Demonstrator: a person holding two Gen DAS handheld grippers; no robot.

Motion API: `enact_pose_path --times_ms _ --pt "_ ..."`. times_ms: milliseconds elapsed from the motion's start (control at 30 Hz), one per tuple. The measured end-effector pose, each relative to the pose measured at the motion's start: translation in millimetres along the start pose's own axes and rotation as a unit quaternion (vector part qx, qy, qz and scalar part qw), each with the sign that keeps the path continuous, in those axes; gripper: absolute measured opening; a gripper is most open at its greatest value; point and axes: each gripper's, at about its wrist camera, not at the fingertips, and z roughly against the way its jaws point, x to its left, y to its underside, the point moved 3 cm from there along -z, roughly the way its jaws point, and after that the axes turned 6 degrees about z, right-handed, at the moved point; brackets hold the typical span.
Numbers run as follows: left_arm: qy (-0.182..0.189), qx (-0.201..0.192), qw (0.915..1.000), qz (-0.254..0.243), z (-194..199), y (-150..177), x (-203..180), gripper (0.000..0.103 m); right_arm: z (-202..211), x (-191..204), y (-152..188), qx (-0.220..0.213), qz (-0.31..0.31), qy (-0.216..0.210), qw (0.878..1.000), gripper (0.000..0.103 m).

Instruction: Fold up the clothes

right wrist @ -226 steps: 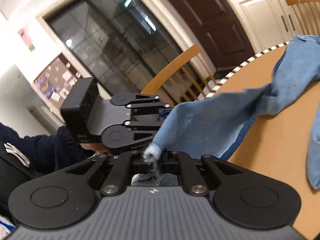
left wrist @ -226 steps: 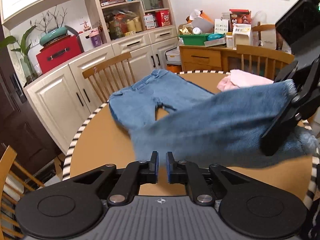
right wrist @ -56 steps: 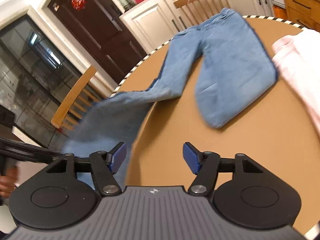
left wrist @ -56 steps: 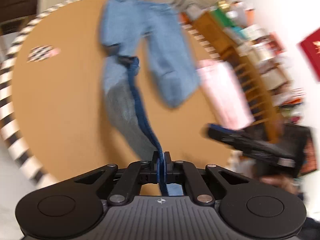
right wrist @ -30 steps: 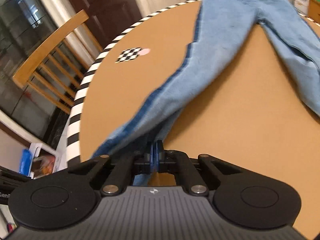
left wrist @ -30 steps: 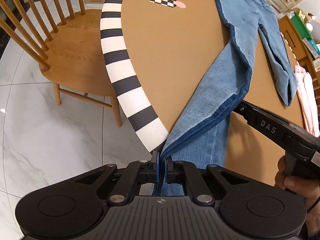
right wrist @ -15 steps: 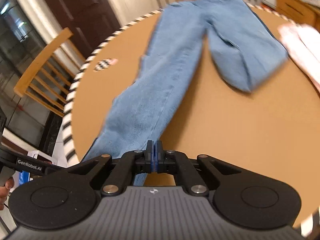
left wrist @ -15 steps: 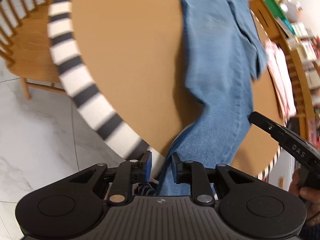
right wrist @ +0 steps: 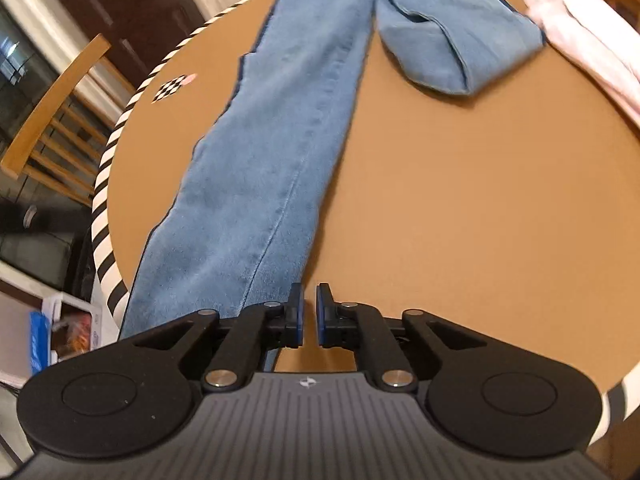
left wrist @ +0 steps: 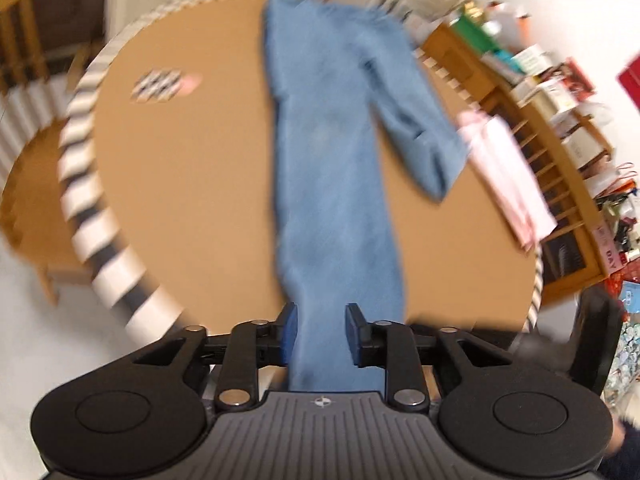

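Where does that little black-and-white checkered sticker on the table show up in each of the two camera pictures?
Left wrist view: the checkered sticker sits upper left, blurred, left of the jeans.
Right wrist view: the sticker is at the left, near the striped table edge, again left of the jeans.
Shared landmark: the pink garment, lying past the jeans' folded leg in both views.

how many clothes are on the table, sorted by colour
blue: 1, the jeans, one leg stretched toward the camera and the other doubled back on itself
pink: 1, the pink garment at the table's far right edge
total: 2
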Motion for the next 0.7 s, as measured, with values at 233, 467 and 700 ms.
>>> enact_pose_path --times_ms 233,467,700 --pt "-0.048 0.029 0.9981 0.024 -81 2 -22 0.023 46 -40 -22 -0.056 0.005 0.038 0.998 0.043" --pt "-0.083 0.046 0.9939 0.055 -94 -27 -24 0.026 50 -117 -80 -0.097 -0.01 0.074 0.992 0.046" --pt "-0.109 -0.048 0.9851 0.124 -105 -107 -35 0.044 7 -164 -177 -0.12 0.046 0.075 0.989 0.053"
